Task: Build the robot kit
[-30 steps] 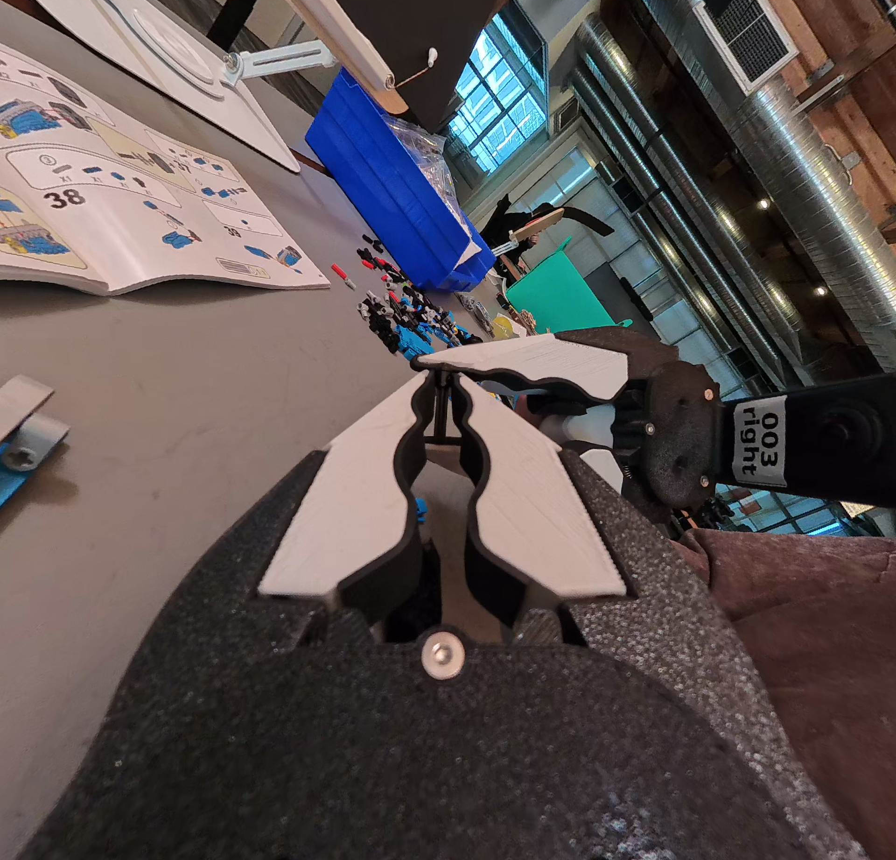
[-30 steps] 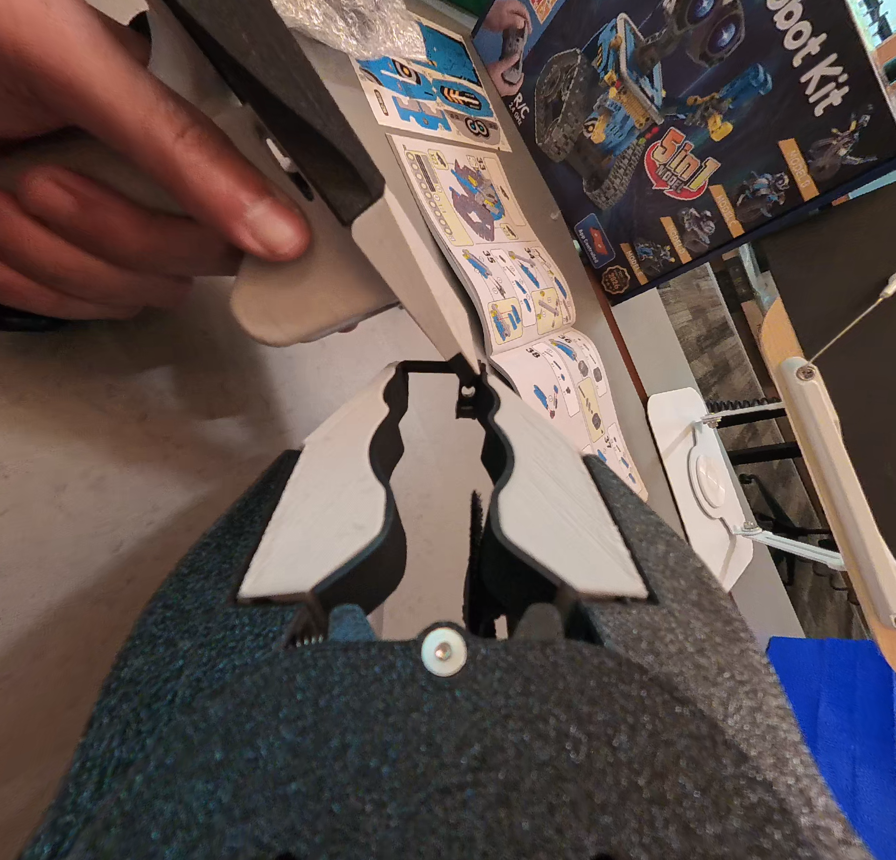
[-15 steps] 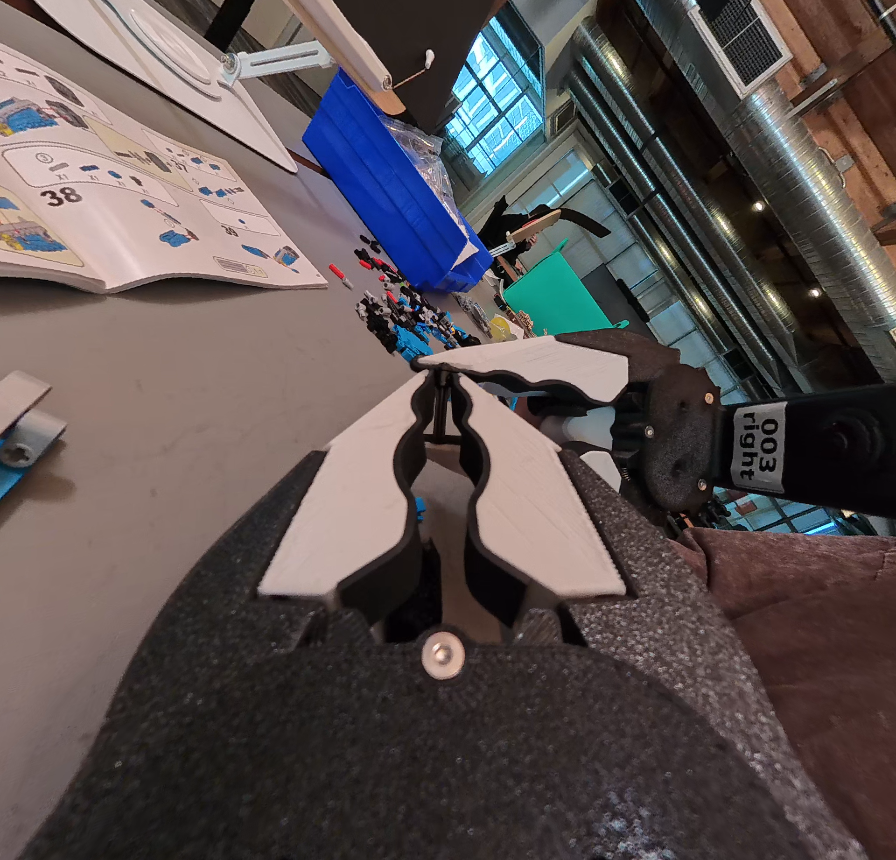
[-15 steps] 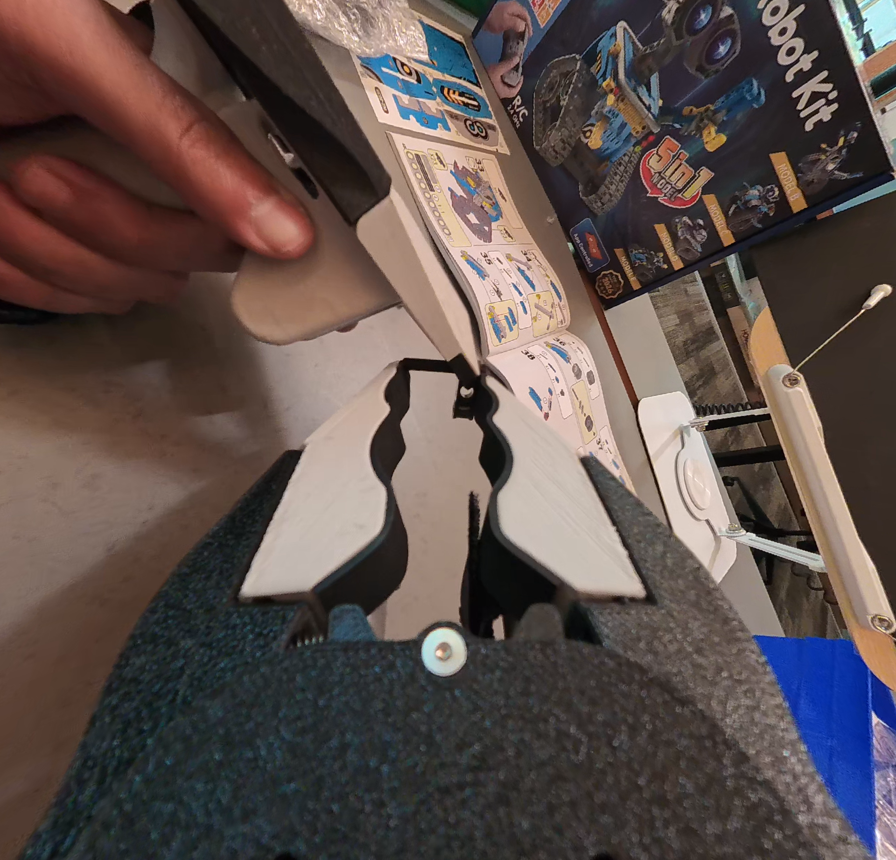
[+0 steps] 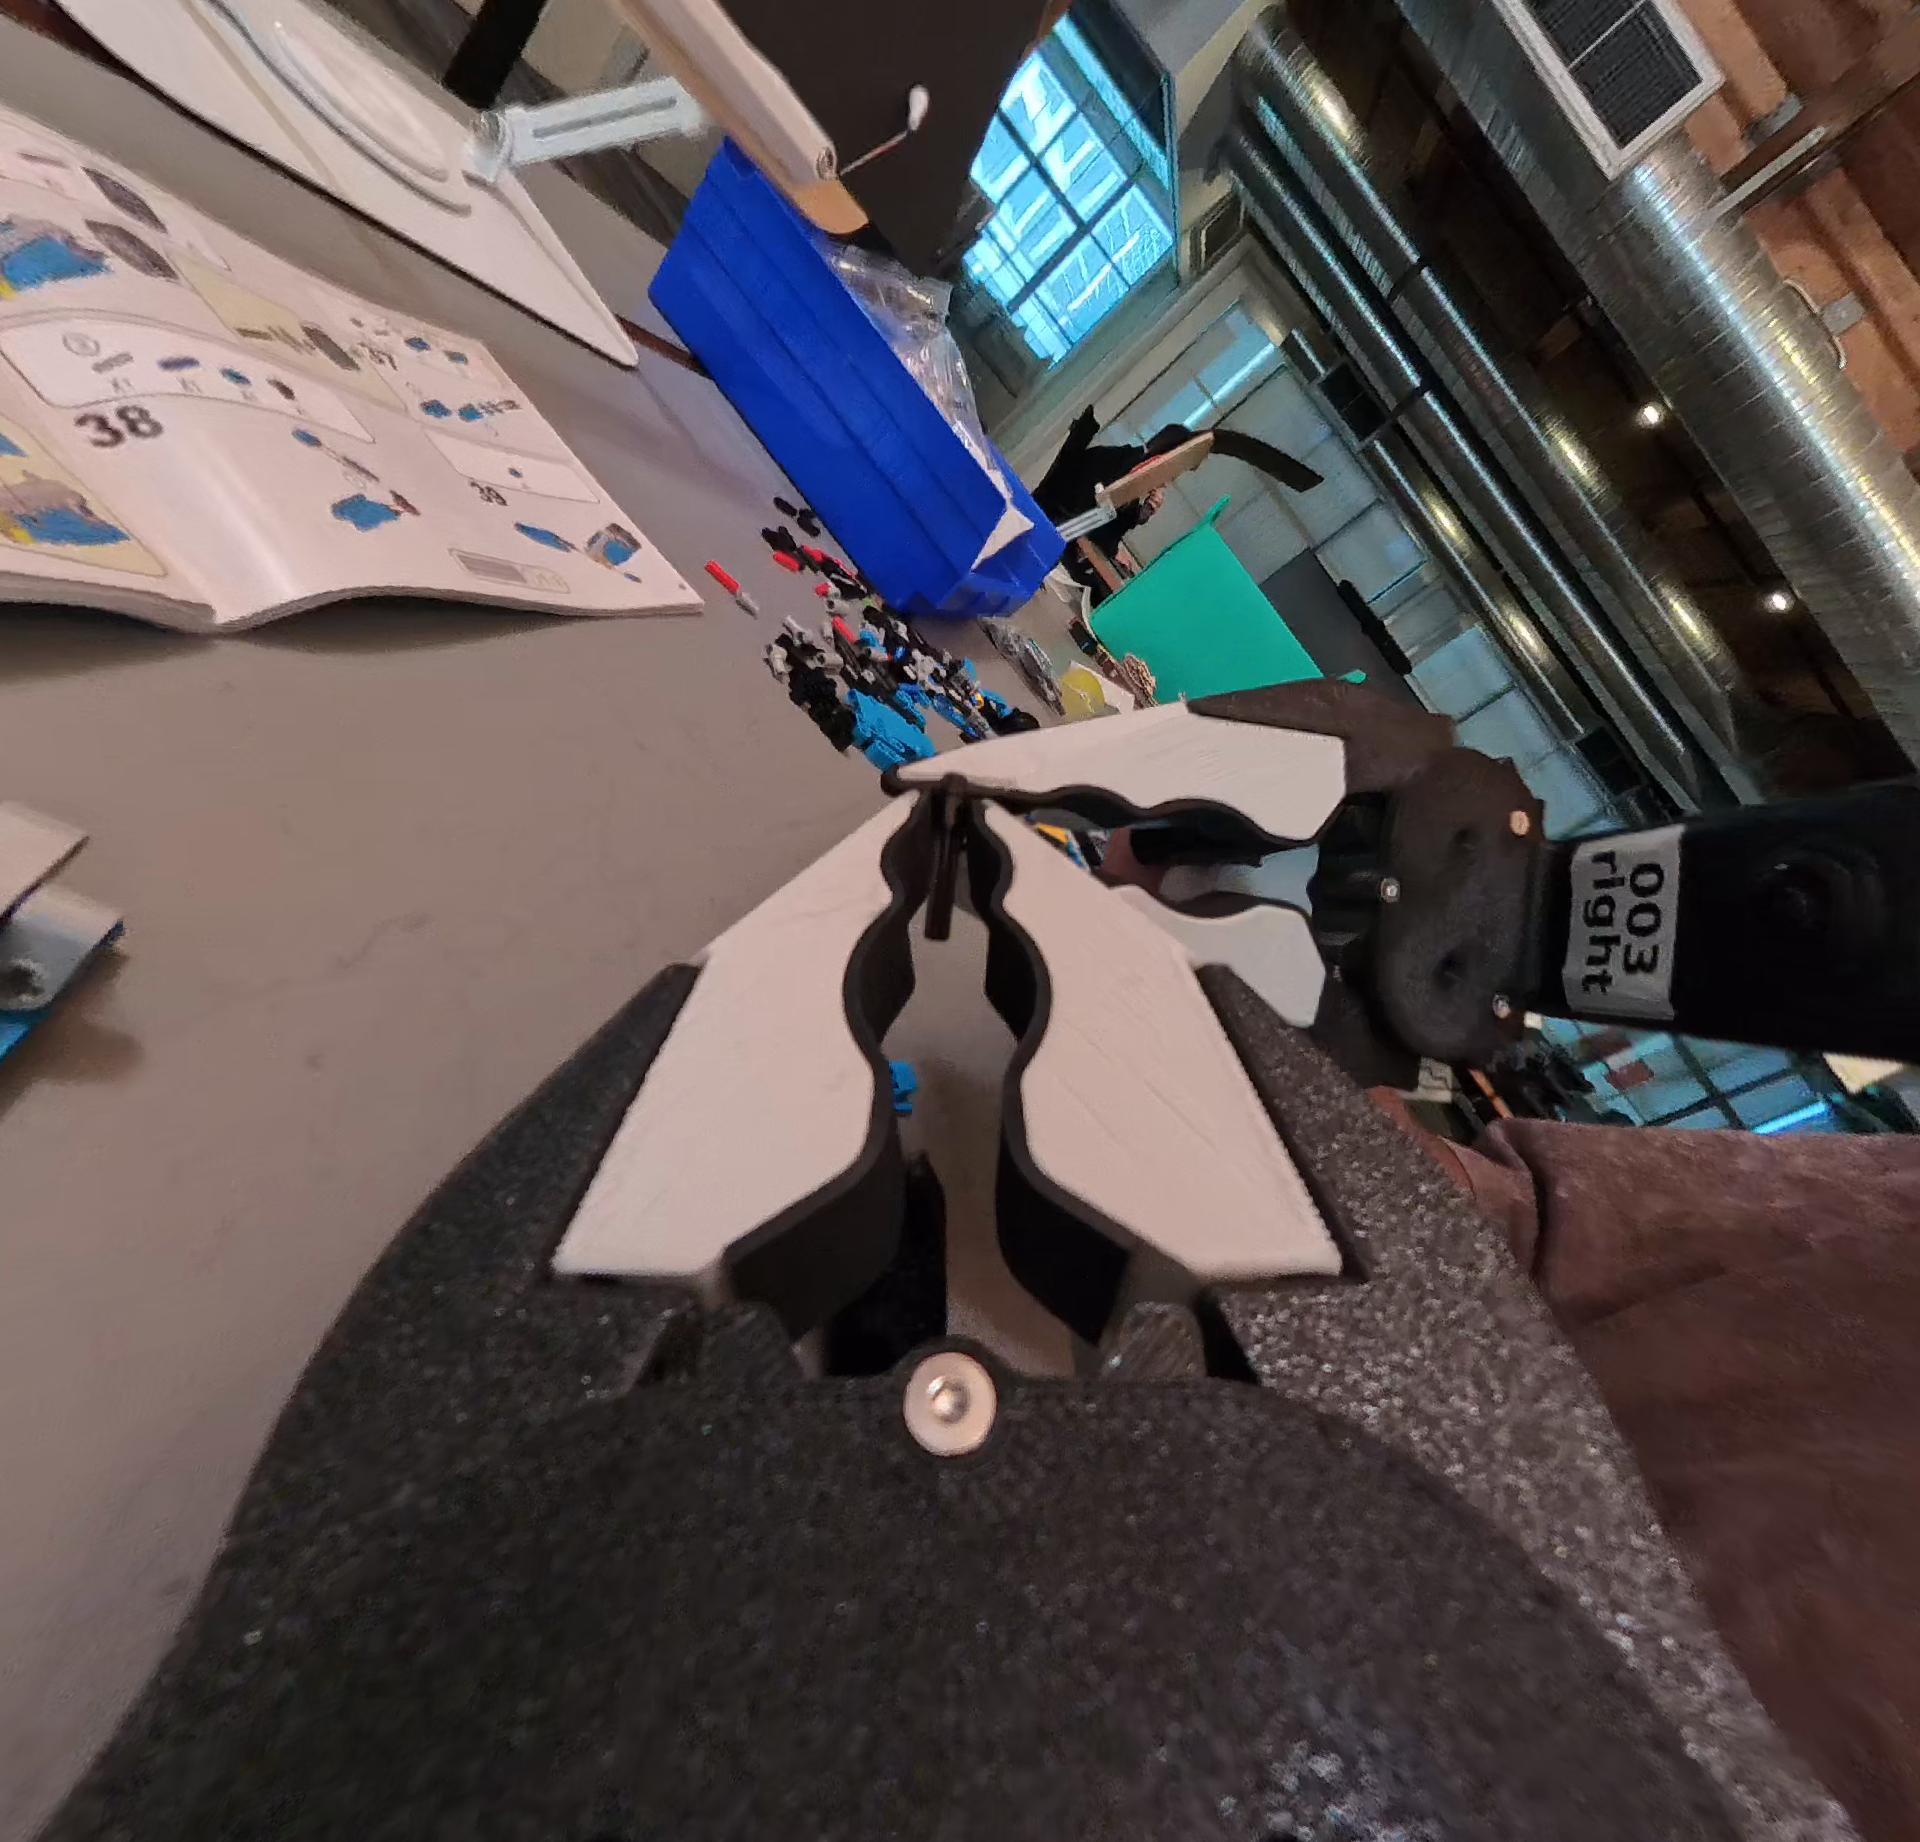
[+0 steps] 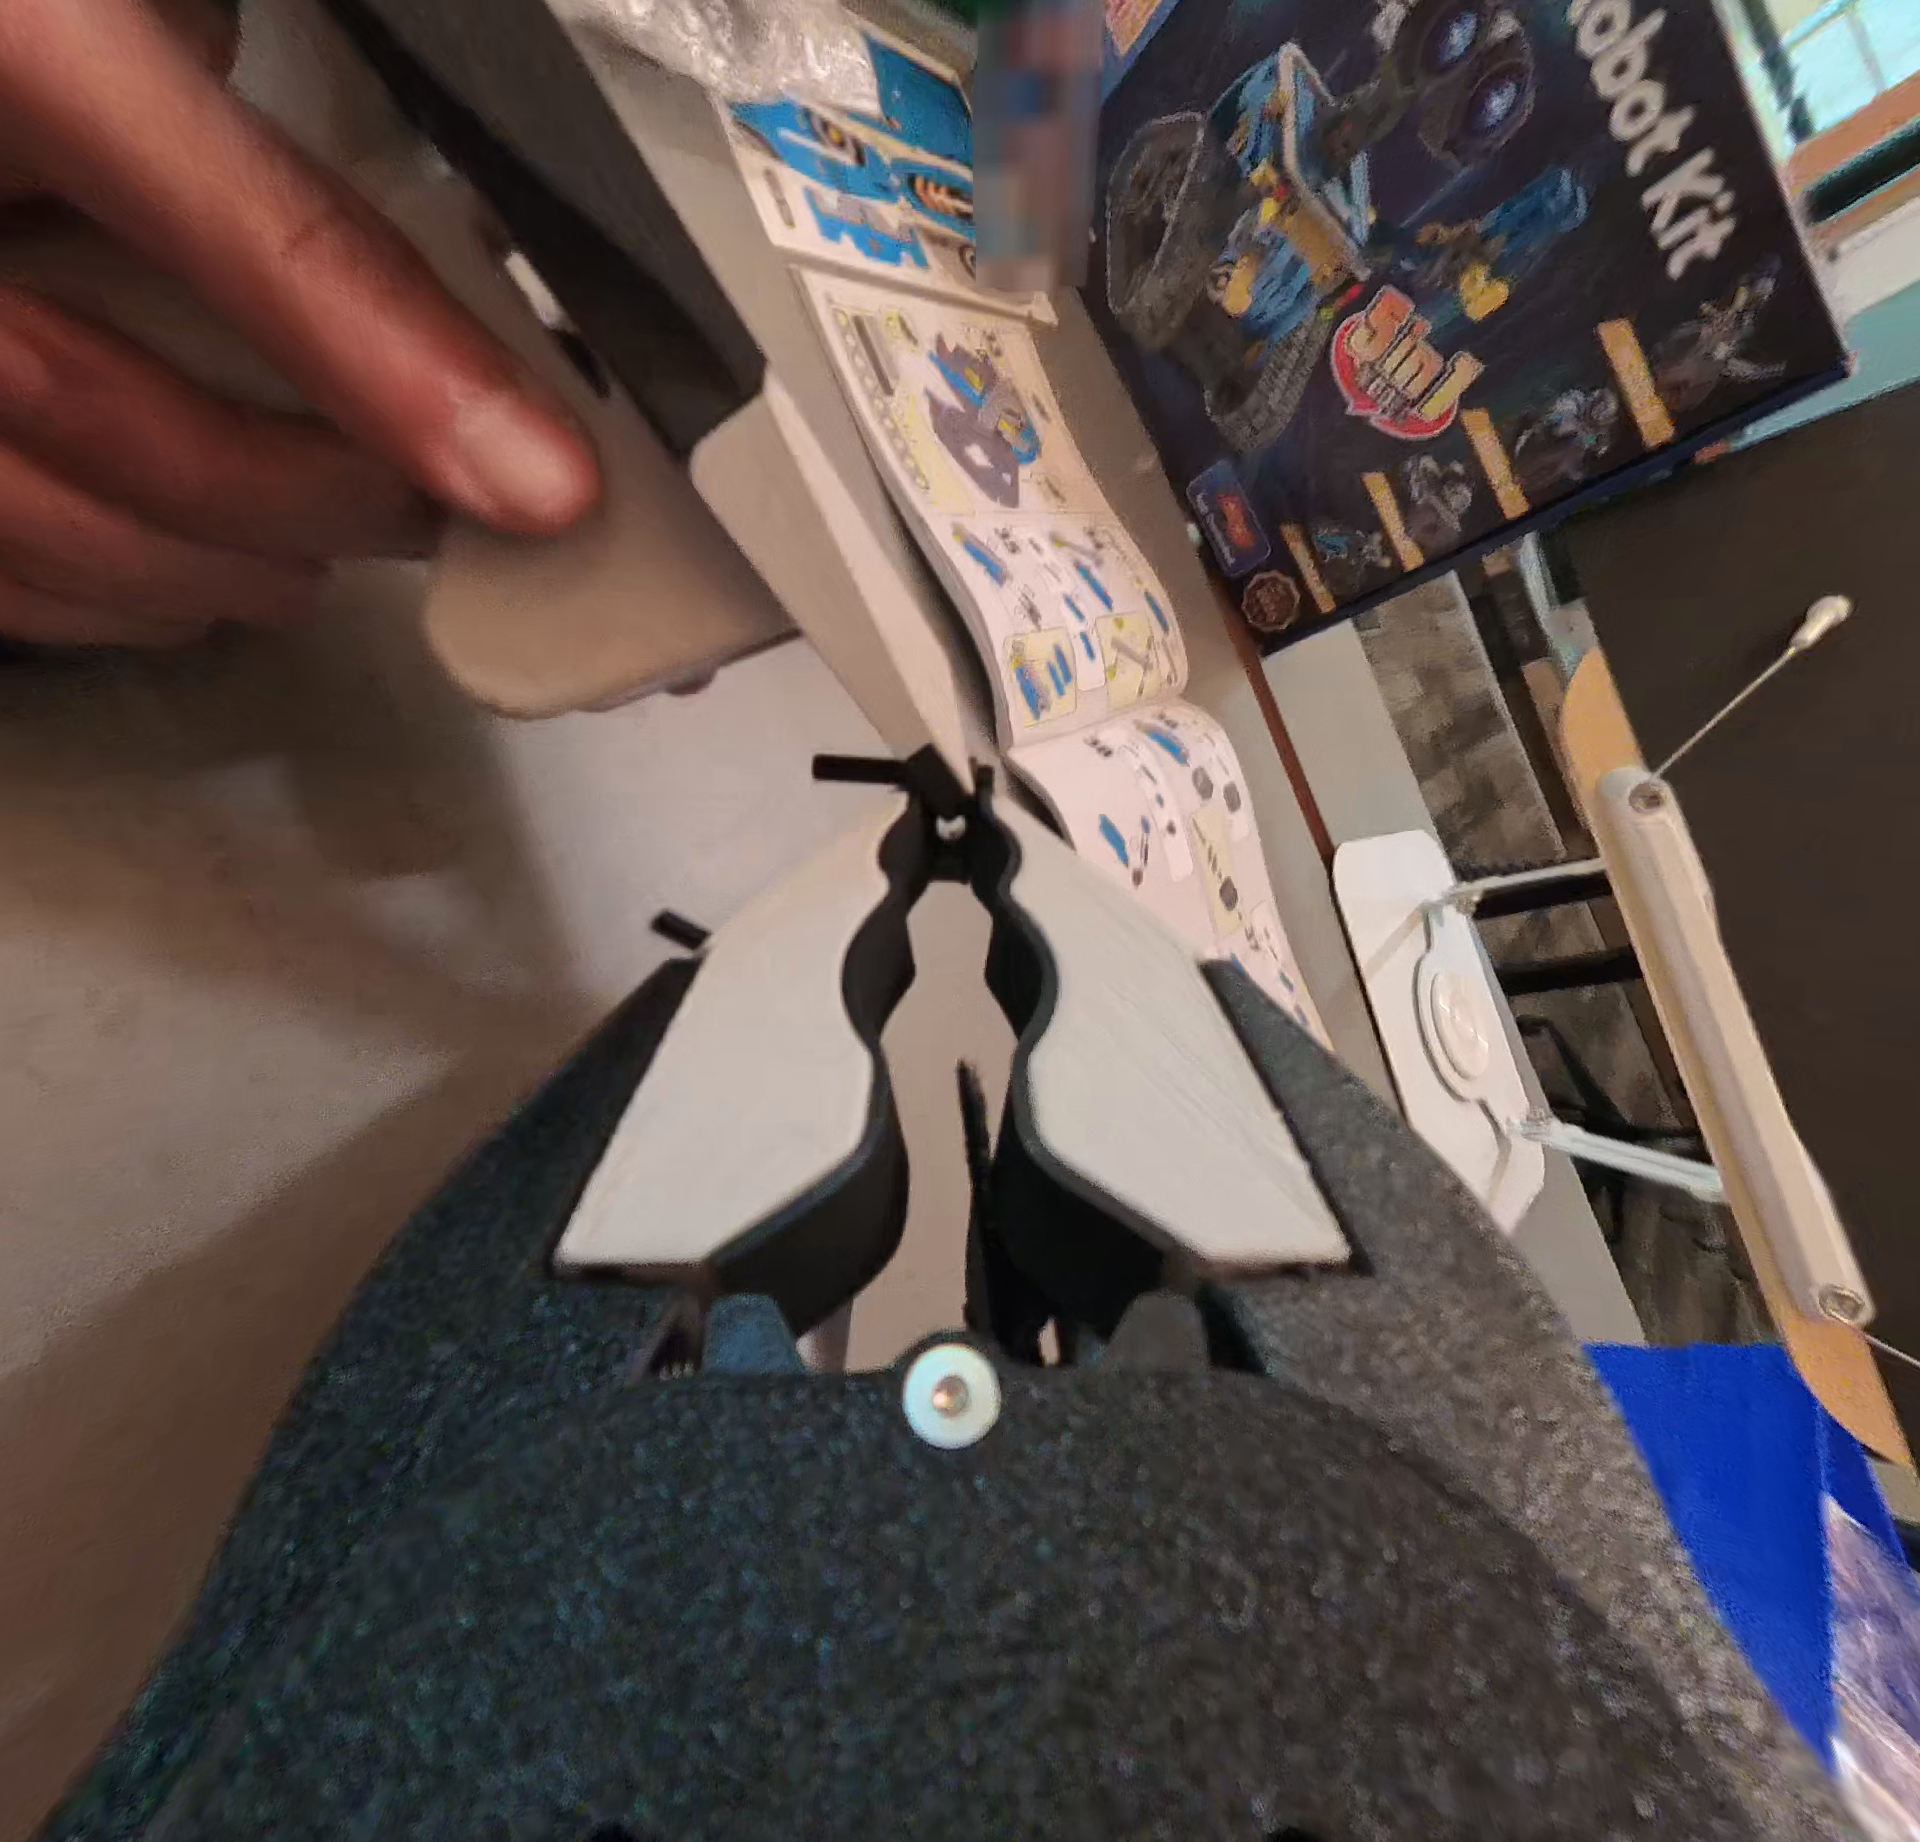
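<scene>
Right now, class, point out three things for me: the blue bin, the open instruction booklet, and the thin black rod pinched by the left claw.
blue bin (image 5: 831,379): left wrist view, on its long side wall.
instruction booklet (image 5: 312,462): left wrist view, on the open right-hand page.
thin black rod (image 5: 940,873): left wrist view, on its shaft between the left claw (image 5: 940,826) tips.

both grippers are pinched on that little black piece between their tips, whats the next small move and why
Probably hold the left gripper steady and ease the right gripper in slightly. Both look shut on the thin black rod assembly, tips nearly touching above the grey table; one rod end juts sideways, so the joint may not be seated. Motion blur hides details.
</scene>
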A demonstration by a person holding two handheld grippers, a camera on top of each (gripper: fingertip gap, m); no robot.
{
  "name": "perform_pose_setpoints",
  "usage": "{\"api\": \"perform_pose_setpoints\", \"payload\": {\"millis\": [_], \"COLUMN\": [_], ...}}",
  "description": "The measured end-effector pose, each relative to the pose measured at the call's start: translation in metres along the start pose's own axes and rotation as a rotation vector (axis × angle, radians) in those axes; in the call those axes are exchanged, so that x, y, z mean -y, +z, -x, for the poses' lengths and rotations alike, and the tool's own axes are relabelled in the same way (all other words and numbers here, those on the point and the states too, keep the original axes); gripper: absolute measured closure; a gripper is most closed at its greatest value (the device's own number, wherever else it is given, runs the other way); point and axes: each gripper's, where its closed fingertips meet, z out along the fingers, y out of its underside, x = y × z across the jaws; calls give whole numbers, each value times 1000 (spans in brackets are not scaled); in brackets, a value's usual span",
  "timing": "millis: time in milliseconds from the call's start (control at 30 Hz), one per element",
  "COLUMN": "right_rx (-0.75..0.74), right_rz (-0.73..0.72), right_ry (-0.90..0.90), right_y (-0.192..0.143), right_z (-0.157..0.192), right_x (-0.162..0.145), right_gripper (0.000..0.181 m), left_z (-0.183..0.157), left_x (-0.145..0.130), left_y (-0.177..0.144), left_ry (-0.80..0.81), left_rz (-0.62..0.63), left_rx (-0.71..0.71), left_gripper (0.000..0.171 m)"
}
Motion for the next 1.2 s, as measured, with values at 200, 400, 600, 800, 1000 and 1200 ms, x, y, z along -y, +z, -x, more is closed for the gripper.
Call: {"api": "perform_pose_setpoints", "payload": {"millis": [200,400,600,800,1000,1200], "right_rx": [85,253,257,196,116,94], "right_rz": [-55,-181,-244,-243,-222,-239], "right_ry": [137,351,320,231,244,253], "right_y": [-1,-8,-12,-16,-13,-13], "right_z": [0,2,3,0,-7,-10], "right_x": [1,-5,3,6,8,10], "right_gripper": [174,154,153,174,174,174], "left_z": [-1,9,-3,-13,-11,-12], "left_x": [3,19,13,5,5,8], "left_y": [-1,-15,-12,-6,-5,-5], "left_ry": [-20,-149,-169,-169,-75,-123], "left_rz": [6,-58,-9,28,13,-2], "left_rx": [-27,-80,-163,-208,-143,-163], "left_gripper": [166,166,166,165,166,164]}}
